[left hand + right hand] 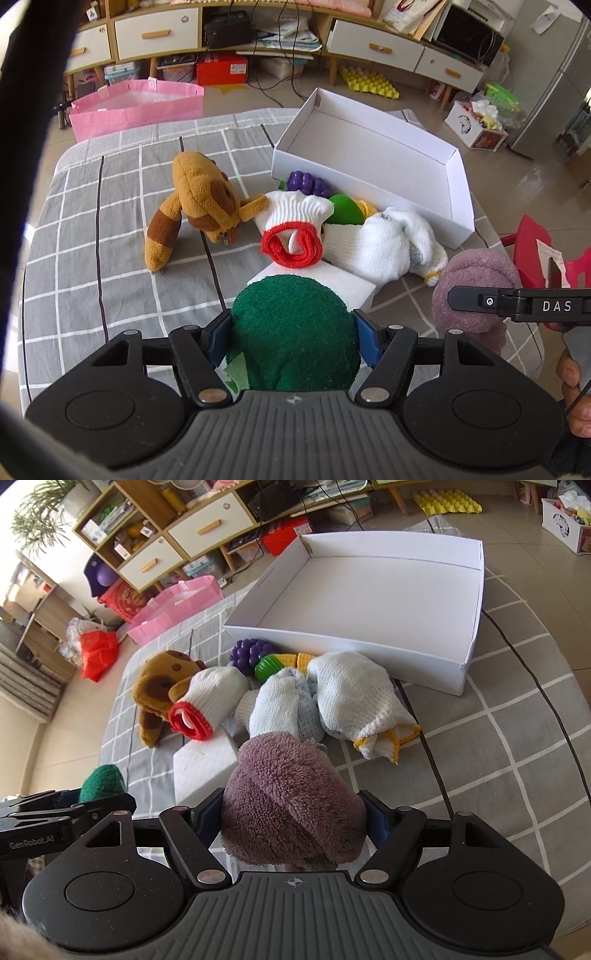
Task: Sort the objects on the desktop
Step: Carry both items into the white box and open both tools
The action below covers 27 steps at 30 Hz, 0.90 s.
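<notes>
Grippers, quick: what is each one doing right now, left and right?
Left gripper: closed on the green plush item.
Right gripper: closed on the purple fuzzy cloth.

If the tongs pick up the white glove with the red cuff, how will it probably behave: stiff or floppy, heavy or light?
The white glove with the red cuff looks knitted and lies crumpled, so it would probably hang limp. It seems light for its size. Its ribbed cuff should give grip, not slip. It leans on the brown plush toy, which may shift slightly.
</notes>
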Tool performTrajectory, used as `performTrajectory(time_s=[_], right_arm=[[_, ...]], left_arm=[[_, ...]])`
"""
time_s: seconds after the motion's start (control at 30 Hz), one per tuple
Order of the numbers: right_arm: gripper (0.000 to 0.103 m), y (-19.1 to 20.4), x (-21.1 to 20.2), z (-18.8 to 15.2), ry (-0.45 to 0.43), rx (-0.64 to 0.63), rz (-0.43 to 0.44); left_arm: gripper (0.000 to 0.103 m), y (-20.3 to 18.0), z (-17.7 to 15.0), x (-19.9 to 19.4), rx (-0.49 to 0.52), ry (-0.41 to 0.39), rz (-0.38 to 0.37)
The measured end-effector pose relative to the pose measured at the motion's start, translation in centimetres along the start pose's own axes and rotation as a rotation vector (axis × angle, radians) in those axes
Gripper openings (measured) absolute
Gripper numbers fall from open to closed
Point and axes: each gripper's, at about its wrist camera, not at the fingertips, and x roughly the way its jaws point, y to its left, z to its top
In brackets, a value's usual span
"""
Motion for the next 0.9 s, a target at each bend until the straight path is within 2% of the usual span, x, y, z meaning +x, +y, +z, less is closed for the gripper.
performTrajectory(time_s=[0.1,0.2,0.47,0.77,0.9], right_arm=[[0.079,0.2,-1.8,1.8,-0.074,-0.016,-0.019],[0.079,0.1,-3.2,4.1,-0.140,-0.017,-0.041],[0.079,-1.5,-3.5,9.7,-0.228,0.007,-0.108],[0.079,-1.7,-0.5,14.0,-0.241,-0.023,-0.189],[0.079,-1.7,0.8,15.0,-0.239,-0.045,-0.231]], left_arm=[[0.063,-0.9,2.0,1.3,0.024,-0.026,-0.012],[0.063,-0.3,3.3,0.2,0.040,-0.048,-0.029],[0.063,-1.1,8.2,4.2,0.064,-0.057,-0.069],[0.063,-3.6,12.0,10.5,0.064,-0.070,-0.142],[0.063,-4.7,12.8,12.7,0.080,-0.076,-0.134]])
